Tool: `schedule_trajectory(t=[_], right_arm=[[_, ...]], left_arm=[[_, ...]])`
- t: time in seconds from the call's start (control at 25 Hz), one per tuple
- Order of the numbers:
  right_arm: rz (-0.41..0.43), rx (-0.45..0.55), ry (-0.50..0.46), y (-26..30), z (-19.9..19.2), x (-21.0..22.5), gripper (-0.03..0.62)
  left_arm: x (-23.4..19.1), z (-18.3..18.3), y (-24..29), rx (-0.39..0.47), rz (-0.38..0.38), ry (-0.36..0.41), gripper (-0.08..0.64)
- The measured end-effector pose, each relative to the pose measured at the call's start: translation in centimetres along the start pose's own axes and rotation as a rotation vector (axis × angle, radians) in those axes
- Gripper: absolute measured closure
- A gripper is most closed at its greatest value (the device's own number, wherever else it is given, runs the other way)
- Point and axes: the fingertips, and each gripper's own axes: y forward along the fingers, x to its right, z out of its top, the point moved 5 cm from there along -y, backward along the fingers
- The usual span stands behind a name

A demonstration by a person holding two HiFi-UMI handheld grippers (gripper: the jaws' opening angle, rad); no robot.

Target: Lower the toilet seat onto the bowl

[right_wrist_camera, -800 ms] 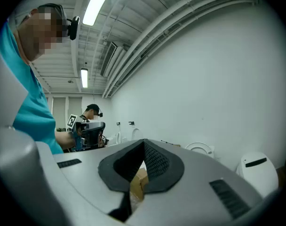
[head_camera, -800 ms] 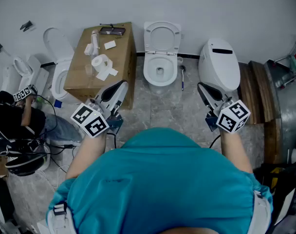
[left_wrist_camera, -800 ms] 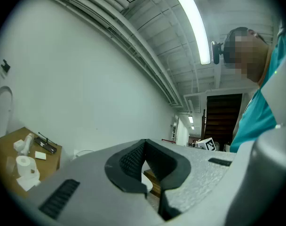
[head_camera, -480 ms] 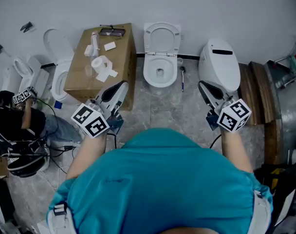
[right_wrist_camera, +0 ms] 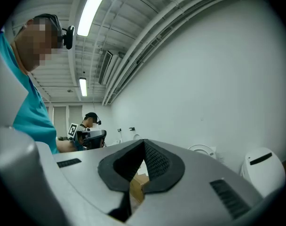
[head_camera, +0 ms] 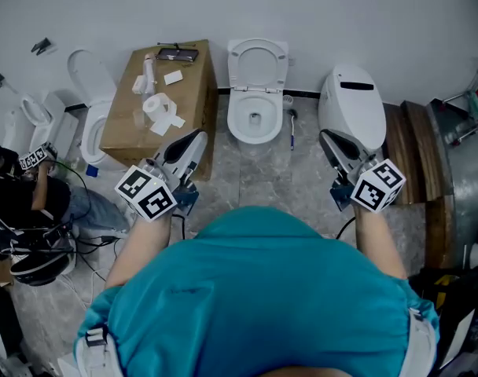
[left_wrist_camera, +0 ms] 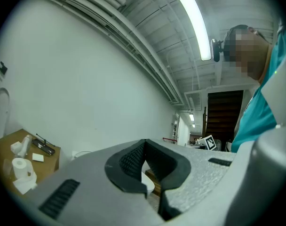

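The white toilet [head_camera: 253, 120] stands against the far wall in the head view, its ring seat [head_camera: 257, 60] raised upright above the open bowl. My left gripper [head_camera: 198, 137] hovers over the floor, near and to the left of the bowl, pointing toward the wall. Its jaws are shut with nothing between them. My right gripper [head_camera: 326, 138] is held near and to the right of the bowl, jaws also shut and empty. Neither gripper touches the toilet. In the left gripper view the left gripper's dark pads [left_wrist_camera: 133, 161] meet at the tips; in the right gripper view the right gripper's pads [right_wrist_camera: 154, 164] do the same.
A cardboard box [head_camera: 160, 104] with paper rolls and a phone stands left of the toilet. Another open toilet [head_camera: 93, 116] is further left. A toilet with its lid down [head_camera: 351, 104] stands at the right, beside wooden boards [head_camera: 408, 144]. A seated person [head_camera: 27, 203] and cables occupy the left floor.
The head view has drifted slightly, so the toilets and box sit a little further left. Both grippers keep their places and stay shut.
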Motion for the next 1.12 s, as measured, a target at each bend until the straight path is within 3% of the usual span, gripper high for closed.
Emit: schedule_trajectory(t=[0.68,0.88,1.12], right_arm=[[0.041,-0.065,-0.036,-8.0,0.4,8.6,0.591],[0.036,-0.083,-0.017,-5.1,-0.5,9.8,0.591],[0.013,-0.088,-0.045,3.4,-0.1,10.1,0.591]], left_arm=[[6.6,-3.7,11.8,-0.029,-0.052,-0.017,0.557],[3.2,-4.1,12.2,-0.038,-0.051,-0.035,0.557],[-5.6,-2.5,12.4,-0.024,-0.089,-0.05,0.557]])
